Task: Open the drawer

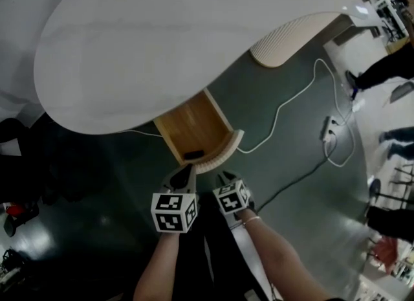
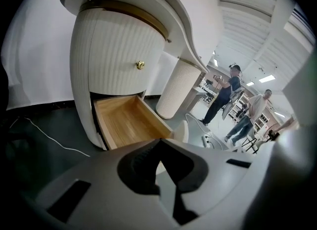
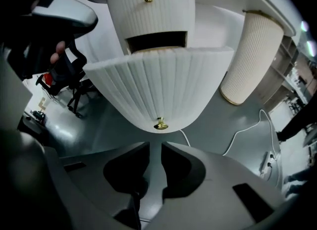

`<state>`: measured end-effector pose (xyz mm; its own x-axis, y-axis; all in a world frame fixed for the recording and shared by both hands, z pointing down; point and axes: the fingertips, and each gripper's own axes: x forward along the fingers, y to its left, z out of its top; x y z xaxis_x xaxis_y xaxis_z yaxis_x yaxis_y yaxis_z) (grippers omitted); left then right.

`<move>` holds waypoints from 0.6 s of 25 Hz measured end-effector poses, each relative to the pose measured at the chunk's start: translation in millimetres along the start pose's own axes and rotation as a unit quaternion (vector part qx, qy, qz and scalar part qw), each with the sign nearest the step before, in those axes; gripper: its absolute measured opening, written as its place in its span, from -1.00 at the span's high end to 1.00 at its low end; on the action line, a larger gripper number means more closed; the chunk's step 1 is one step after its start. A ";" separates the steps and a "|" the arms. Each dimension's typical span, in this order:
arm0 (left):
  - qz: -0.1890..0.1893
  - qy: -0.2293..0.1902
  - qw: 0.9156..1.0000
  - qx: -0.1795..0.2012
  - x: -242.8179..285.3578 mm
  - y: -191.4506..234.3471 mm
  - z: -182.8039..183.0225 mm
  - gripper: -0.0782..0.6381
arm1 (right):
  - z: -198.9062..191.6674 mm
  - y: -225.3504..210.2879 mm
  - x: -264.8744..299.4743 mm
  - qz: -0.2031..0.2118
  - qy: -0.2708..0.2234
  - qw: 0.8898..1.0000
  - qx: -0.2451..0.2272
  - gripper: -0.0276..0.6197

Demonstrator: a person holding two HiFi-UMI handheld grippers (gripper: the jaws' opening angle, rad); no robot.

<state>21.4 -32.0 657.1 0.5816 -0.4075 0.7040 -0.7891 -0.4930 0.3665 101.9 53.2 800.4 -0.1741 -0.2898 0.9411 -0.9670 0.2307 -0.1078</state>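
The drawer (image 1: 194, 128) is standing pulled out from under the white worktop (image 1: 181, 34), with its wooden inside showing. The right tool (image 3: 154, 147) is hovering just in front of the ribbed drawer front, its jaws a narrow gap apart and gripping nothing. The brass knob (image 3: 160, 123) is sitting just beyond the tips, untouched. The left tool (image 2: 158, 142) is hanging alongside, jaws together and empty, pointing at the drawer's open end.

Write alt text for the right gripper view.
The drawer, pulled out, fills the centre with its curved, ribbed white front, a brass knob at its bottom edge. Just below the knob, the right gripper has its jaws slightly apart with nothing between them. A white cable trails across the dark floor at right.
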 end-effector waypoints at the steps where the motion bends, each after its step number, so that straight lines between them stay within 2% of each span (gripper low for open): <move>1: -0.001 0.002 1.000 0.002 -0.6 -2.1 0.8 0.77 | 1.9 -0.9 -6.2 -0.002 -0.008 1.000 0.008 0.69; 8: 0.004 0.002 1.000 0.001 -15.2 -11.5 14.3 0.77 | 22.6 -15.7 -58.8 -0.017 -0.060 0.996 0.058 0.79; 15: 0.007 0.000 1.000 0.008 -34.8 -22.8 27.5 0.77 | 36.0 -34.1 -124.6 -0.030 -0.117 0.979 0.165 0.87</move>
<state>24.7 -27.7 607.5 0.5696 -0.4143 0.7098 -0.7945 -0.4989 0.3463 149.9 47.9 675.4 -0.1155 -0.5081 0.8535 -0.9774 -0.0948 -0.1887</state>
